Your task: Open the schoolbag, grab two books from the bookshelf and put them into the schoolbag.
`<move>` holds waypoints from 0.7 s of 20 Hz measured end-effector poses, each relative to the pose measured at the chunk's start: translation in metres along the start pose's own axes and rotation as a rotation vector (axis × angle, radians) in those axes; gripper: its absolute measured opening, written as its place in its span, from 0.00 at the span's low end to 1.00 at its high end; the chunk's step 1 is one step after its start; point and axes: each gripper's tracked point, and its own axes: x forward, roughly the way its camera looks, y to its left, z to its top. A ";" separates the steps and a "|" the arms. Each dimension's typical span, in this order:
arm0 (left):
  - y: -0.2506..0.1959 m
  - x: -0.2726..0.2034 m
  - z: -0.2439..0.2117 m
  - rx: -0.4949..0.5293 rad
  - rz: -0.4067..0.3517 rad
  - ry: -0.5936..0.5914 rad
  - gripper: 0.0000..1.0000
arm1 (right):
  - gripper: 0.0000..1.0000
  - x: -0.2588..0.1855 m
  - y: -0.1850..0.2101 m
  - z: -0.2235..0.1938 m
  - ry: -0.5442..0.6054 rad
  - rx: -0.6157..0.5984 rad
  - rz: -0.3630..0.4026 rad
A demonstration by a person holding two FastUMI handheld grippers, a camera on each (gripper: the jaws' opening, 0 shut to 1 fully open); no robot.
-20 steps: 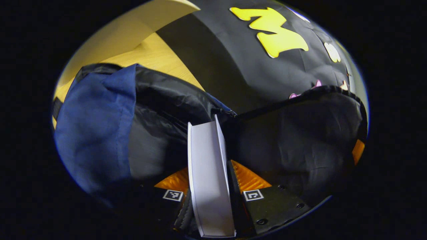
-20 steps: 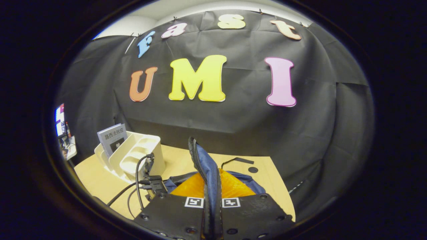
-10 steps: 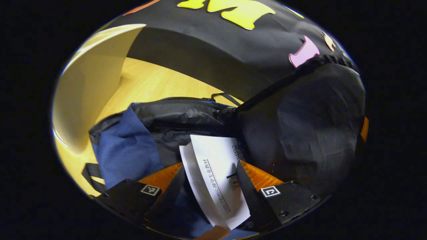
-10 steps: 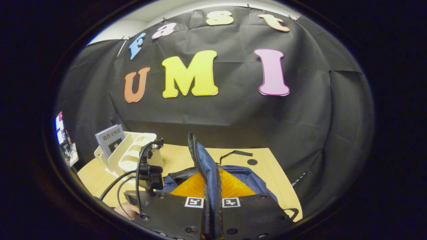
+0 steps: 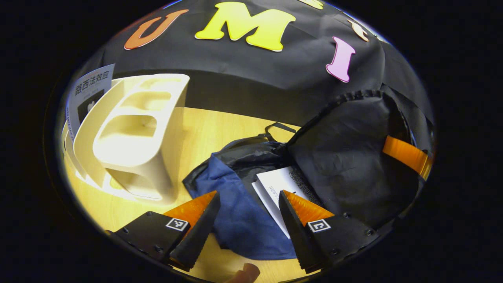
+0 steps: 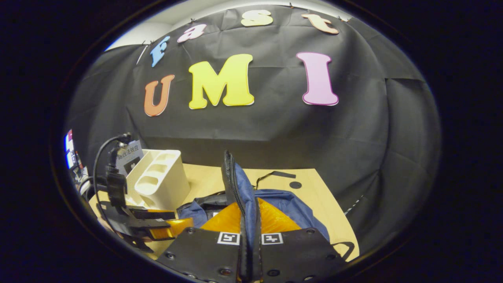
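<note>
Your left gripper (image 5: 247, 204) hangs open over the schoolbag (image 5: 243, 220), nothing between its fingers.

At 4 o'clock from centre a white book (image 5: 275, 186) lies inside the bag's opening, its lower edge hidden behind your right-hand finger. The black-lined flap (image 5: 346, 157) stands up at 3 o'clock. The cream bookshelf (image 5: 137, 133) sits on the wooden table (image 5: 212, 129) at 9 o'clock, another book (image 5: 88, 94) leaning in its far side. A fingertip (image 5: 245, 273) peeks in at 6 o'clock.
</note>
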 end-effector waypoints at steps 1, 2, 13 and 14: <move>0.006 -0.009 0.000 0.015 0.011 0.001 0.94 | 0.05 0.001 -0.002 -0.002 -0.002 0.004 -0.003; 0.013 -0.018 0.001 0.032 0.029 -0.005 0.94 | 0.07 0.001 -0.004 -0.003 -0.003 0.009 -0.006; 0.107 -0.121 0.067 0.184 0.276 -0.175 0.94 | 0.07 0.004 0.001 -0.010 -0.003 0.011 0.005; 0.117 -0.130 0.077 0.185 0.299 -0.192 0.94 | 0.07 0.003 0.001 -0.009 -0.006 0.005 0.003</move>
